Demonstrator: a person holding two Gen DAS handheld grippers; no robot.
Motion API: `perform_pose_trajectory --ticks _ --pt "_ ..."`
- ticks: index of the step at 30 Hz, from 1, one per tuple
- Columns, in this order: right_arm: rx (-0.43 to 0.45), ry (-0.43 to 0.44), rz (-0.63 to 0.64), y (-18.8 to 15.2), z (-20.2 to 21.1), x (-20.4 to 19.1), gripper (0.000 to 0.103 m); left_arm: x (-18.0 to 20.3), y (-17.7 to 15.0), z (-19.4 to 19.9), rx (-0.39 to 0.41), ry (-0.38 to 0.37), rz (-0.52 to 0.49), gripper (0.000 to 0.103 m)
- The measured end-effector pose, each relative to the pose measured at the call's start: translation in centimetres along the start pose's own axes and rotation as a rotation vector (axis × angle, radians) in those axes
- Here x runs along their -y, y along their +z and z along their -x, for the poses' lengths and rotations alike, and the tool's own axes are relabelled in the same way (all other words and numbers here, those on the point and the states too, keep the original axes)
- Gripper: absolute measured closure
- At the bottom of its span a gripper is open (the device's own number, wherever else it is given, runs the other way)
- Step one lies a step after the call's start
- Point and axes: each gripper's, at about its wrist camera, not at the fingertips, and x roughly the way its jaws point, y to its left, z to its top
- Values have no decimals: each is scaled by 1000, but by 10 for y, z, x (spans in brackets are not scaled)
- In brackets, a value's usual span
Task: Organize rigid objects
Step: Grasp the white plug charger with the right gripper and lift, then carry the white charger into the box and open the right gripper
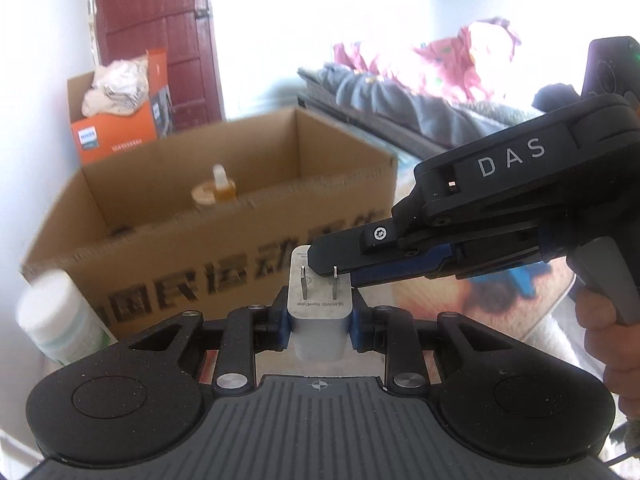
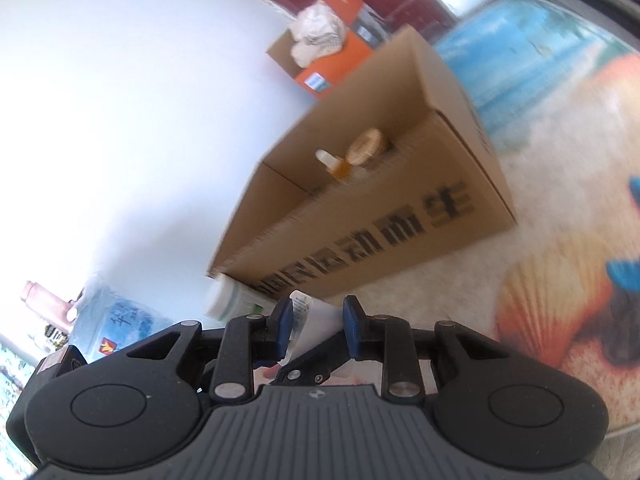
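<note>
White charger plug (image 1: 320, 312) pinched across its flat sides by the left gripper (image 1: 320, 322), lifted just in front of the cardboard box (image 1: 248, 264), prongs up. Right gripper (image 2: 316, 330) narrowed on the same plug's top end. Likely light, hard, slick plastic — best taken on the broad flat faces, never the thin prongs (image 1: 304, 280), which could bend.

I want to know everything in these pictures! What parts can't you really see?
- Cardboard box floor, both views: its front wall hides it.
- Small amber bottle in the box: blurred, lower part behind the wall.
- White bottle, left wrist view: blurred, label unreadable.
- White charger, bottom end, left wrist view: behind the left tool.
</note>
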Motion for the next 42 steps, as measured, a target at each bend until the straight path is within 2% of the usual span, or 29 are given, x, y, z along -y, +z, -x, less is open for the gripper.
perform_pose_trajectory --ticks 6,12,18,25,35,42 --pt "43 45 129 39 5 -38 73 -10 40 15 91 32 9 77" --pt "29 28 180 84 -6 -47 72 -22 76 -7 95 29 24 77" --pt "-38 -39 167 122 -36 -28 72 -40 95 -52 3 -25 95 77" --pt "-133 -109 145 149 -71 4 72 -53 101 -97 -126 -75 179 77" --pt "-162 -203 227 203 -104 11 72 -69 139 -145 -207 -66 233 77" --pt "-198 -277 269 224 -129 23 72 -76 147 -179 -275 -67 311 77"
